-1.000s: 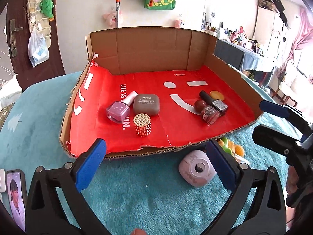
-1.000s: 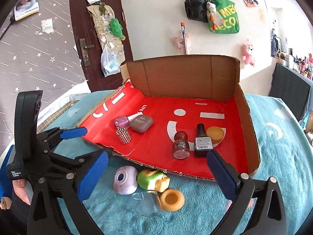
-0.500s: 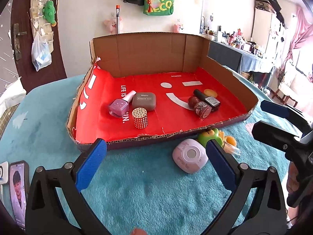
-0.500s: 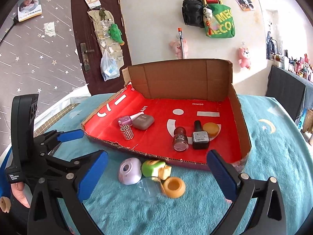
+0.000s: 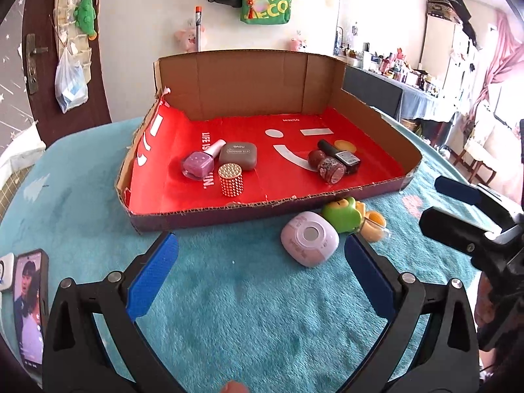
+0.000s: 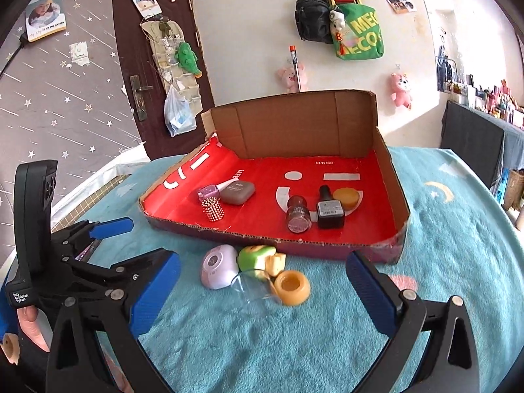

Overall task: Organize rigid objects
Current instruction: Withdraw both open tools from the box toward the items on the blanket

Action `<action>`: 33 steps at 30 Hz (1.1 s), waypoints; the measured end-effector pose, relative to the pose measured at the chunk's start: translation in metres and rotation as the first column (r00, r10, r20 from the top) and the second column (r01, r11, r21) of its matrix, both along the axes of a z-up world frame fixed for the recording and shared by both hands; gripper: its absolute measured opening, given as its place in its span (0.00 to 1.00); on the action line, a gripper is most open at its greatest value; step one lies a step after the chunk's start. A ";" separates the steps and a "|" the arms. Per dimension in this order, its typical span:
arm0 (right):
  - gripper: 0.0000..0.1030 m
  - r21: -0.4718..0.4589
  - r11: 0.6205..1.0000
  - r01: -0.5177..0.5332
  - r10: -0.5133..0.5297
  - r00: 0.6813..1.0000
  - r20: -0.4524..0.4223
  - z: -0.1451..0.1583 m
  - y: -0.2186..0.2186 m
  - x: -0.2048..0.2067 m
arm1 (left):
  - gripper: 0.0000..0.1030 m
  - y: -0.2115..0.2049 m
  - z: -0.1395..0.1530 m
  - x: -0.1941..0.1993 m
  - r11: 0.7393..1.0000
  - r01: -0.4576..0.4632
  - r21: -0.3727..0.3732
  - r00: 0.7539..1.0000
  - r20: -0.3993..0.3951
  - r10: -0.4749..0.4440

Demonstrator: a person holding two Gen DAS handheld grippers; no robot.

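Both tongs are spread wide and grip nothing. The left tongs (image 5: pixel 258 262) hover low over the teal-covered worktop (image 5: pixel 229 311), with the lilac rounded case (image 5: pixel 309 239) lying between and just ahead of the blue pads. The right tongs (image 6: pixel 262 278) face a cluster on the worktop just outside the front wall of the cardboard tray (image 6: pixel 386 177): the lilac rounded case (image 6: pixel 218 270), a green toy (image 6: pixel 253 257) touching it, a clear glass jar (image 6: pixel 253 290) lying on its side, and an orange ring-shaped lid (image 6: pixel 291 286) beside the jar. Inside the tray, on its red lining, the left group comprises a pink nail polish bottle (image 5: pixel 199 163), a brown rounded case (image 5: pixel 238 155) and a studded cylinder (image 5: pixel 231 180), all close together. The right group comprises a glitter polish bottle (image 6: pixel 298 214), a dark square polish bottle (image 6: pixel 329 209) and an amber disc (image 6: pixel 347 196). A phone (image 5: pixel 29 308) lies at the left edge of the worktop.
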State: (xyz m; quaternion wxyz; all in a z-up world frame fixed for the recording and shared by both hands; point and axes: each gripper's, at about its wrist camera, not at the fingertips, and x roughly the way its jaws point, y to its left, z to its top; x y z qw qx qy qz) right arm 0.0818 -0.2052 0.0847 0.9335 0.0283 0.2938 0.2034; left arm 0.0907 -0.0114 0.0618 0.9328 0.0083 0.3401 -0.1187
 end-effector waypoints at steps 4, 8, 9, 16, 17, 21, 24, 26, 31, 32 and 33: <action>1.00 -0.013 1.000 0.001 -0.001 1.000 -0.005 -0.004 0.001 -0.004 | 1.00 -0.001 -0.003 -0.005 1.000 0.002 0.006 1.000 -0.009 -0.002; 1.00 -0.036 0.999 0.001 -0.001 1.000 0.001 -0.007 0.004 -0.009 | 1.00 -0.002 -0.008 -0.006 1.000 -0.007 0.024 1.000 -0.024 0.007; 1.00 -0.040 0.999 0.002 -0.001 1.000 0.002 -0.008 0.005 -0.010 | 1.00 -0.002 -0.009 -0.006 1.000 -0.001 0.014 0.999 -0.033 0.002; 1.00 -0.049 0.999 -0.001 0.001 1.000 -0.016 -0.015 0.006 -0.013 | 1.00 0.004 -0.025 -0.003 0.999 -0.009 -0.043 0.994 -0.108 0.005; 1.00 -0.049 0.999 -0.002 0.001 1.000 -0.021 -0.017 0.006 -0.013 | 1.00 0.004 -0.026 -0.003 0.999 -0.011 -0.043 0.994 -0.113 0.006; 0.99 -0.049 0.999 0.000 -0.003 0.998 -0.058 -0.027 0.005 -0.011 | 1.00 0.006 -0.034 -0.003 0.998 -0.014 -0.062 0.991 -0.135 0.006; 0.97 -0.051 0.999 0.002 -0.007 0.996 -0.084 -0.035 0.005 -0.011 | 1.00 0.005 -0.040 -0.003 0.998 -0.015 -0.063 0.989 -0.150 0.005; 0.96 -0.051 0.999 0.003 -0.008 0.995 -0.099 -0.041 0.004 -0.011 | 1.00 0.004 -0.044 -0.002 0.998 -0.013 -0.062 0.987 -0.160 0.003; 0.93 -0.062 0.998 0.014 -0.022 0.992 -0.127 -0.051 0.001 -0.007 | 1.00 -0.001 -0.047 0.001 0.998 0.000 -0.057 0.986 -0.164 -0.010; 0.92 -0.061 0.998 0.018 -0.026 0.991 -0.133 -0.053 0.000 -0.006 | 1.00 -0.003 -0.047 0.002 0.999 0.001 -0.054 0.987 -0.163 -0.010; 0.91 -0.060 0.998 0.022 -0.030 0.990 -0.137 -0.054 -0.001 -0.005 | 1.00 -0.005 -0.048 0.003 0.999 0.001 -0.048 0.986 -0.164 -0.009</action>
